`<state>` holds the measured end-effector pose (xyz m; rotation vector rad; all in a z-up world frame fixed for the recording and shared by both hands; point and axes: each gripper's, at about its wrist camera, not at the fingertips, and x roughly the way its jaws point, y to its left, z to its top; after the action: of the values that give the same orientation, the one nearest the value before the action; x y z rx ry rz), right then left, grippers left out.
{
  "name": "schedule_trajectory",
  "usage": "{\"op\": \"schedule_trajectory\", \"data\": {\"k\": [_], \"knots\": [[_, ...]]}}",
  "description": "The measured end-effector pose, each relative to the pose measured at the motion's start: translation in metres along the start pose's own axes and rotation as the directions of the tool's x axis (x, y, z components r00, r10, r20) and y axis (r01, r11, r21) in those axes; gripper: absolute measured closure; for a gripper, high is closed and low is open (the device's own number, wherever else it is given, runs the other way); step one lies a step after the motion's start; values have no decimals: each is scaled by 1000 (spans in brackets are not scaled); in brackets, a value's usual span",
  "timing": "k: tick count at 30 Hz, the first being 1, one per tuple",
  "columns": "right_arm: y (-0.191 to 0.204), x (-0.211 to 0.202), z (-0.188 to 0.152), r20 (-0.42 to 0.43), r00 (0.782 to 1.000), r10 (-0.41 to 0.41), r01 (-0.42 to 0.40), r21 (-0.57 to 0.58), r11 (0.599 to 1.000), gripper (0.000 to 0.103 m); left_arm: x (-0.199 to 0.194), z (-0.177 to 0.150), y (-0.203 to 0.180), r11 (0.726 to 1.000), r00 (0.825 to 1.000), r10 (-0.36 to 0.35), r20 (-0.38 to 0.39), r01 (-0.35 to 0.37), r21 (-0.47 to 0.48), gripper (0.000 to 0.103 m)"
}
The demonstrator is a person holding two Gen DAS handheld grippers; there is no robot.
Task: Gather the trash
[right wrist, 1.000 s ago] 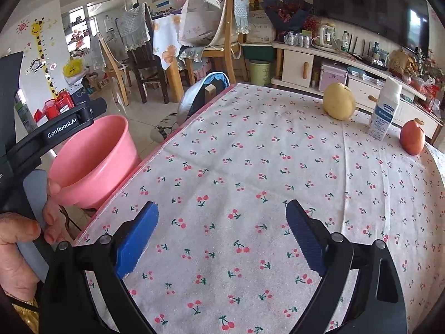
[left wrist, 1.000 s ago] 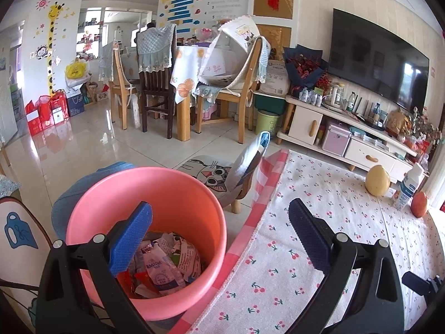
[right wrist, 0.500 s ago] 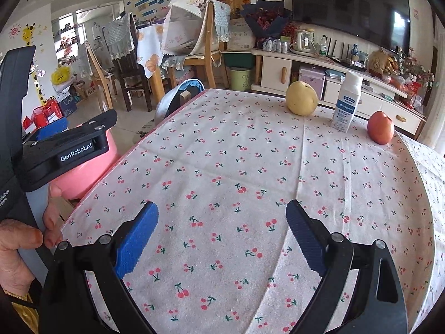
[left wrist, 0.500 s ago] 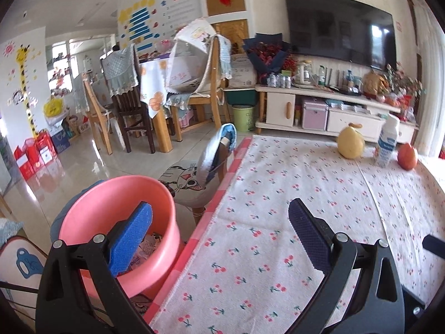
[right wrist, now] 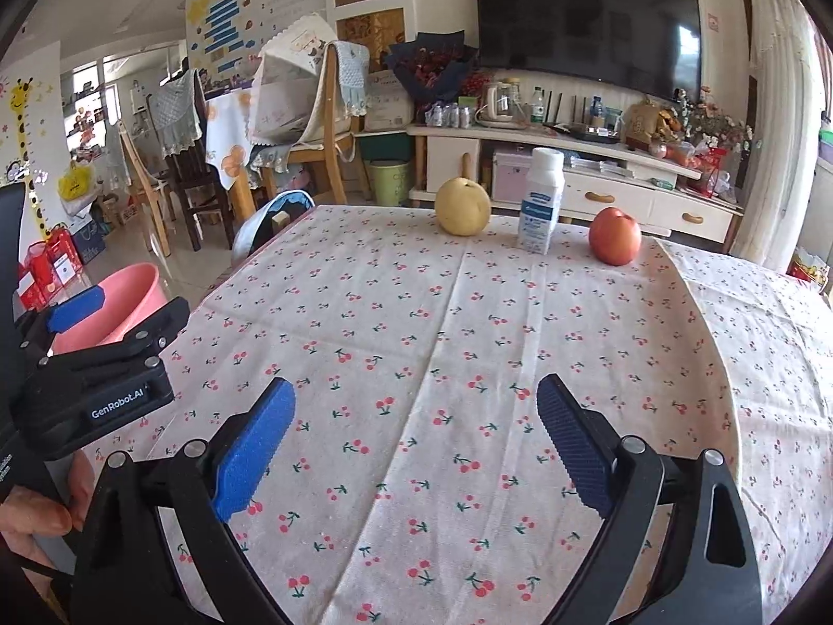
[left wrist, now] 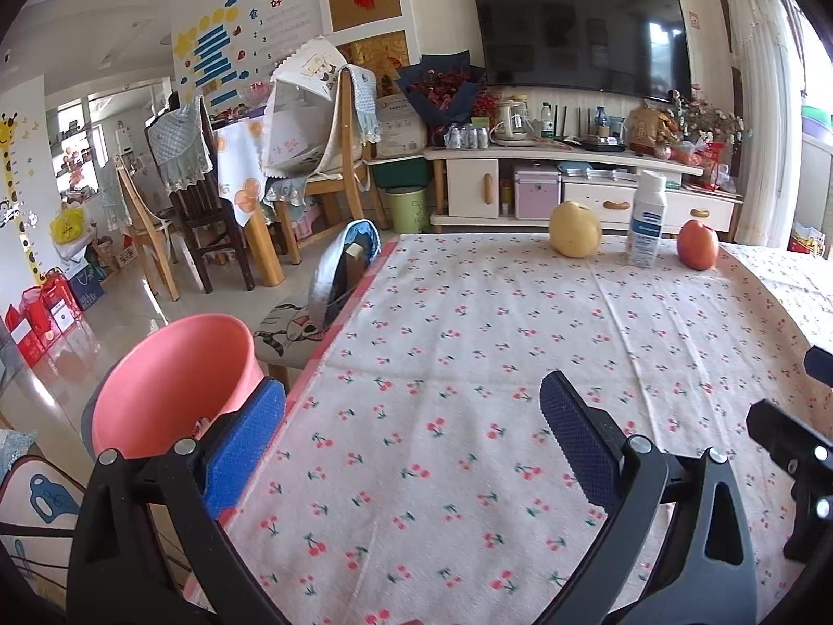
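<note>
A pink bucket (left wrist: pixel 172 380) stands beside the table's left edge; it also shows in the right wrist view (right wrist: pixel 122 302). Its contents are hidden now. My left gripper (left wrist: pixel 411 432) is open and empty, low over the cherry-print tablecloth (left wrist: pixel 494 364) near that edge. My right gripper (right wrist: pixel 414 427) is open and empty over the cloth's near middle. The left gripper's body (right wrist: pixel 99 380) shows at the left of the right wrist view. A white bottle (right wrist: pixel 541 203) stands at the table's far edge between a yellow pear (right wrist: pixel 462 207) and a red apple (right wrist: pixel 614 236).
A chair with a cat cushion (left wrist: pixel 291 328) and a blue bag (left wrist: pixel 346 260) stands at the table's left side, beyond the bucket. Dining chairs (left wrist: pixel 192 198) and a TV cabinet (left wrist: pixel 572 182) stand further back.
My left gripper has swung right, from above the bucket with trash in it to over the tablecloth. My right gripper has turned a little to the right. Both stay open.
</note>
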<state>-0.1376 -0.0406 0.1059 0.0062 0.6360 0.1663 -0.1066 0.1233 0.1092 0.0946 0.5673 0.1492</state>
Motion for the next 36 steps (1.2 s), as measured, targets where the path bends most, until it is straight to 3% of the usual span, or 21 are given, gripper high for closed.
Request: {"op": "schedule_trajectory", "data": {"k": [18, 36], "knots": [[-42, -88, -35, 125, 979, -159, 153, 55, 987, 8, -82, -9, -31, 997, 993, -80, 88, 80, 3, 4], [-33, -133, -55, 230, 941, -247, 242, 49, 969, 8, -129, -13, -31, 995, 978, -99, 183, 99, 8, 4]]}}
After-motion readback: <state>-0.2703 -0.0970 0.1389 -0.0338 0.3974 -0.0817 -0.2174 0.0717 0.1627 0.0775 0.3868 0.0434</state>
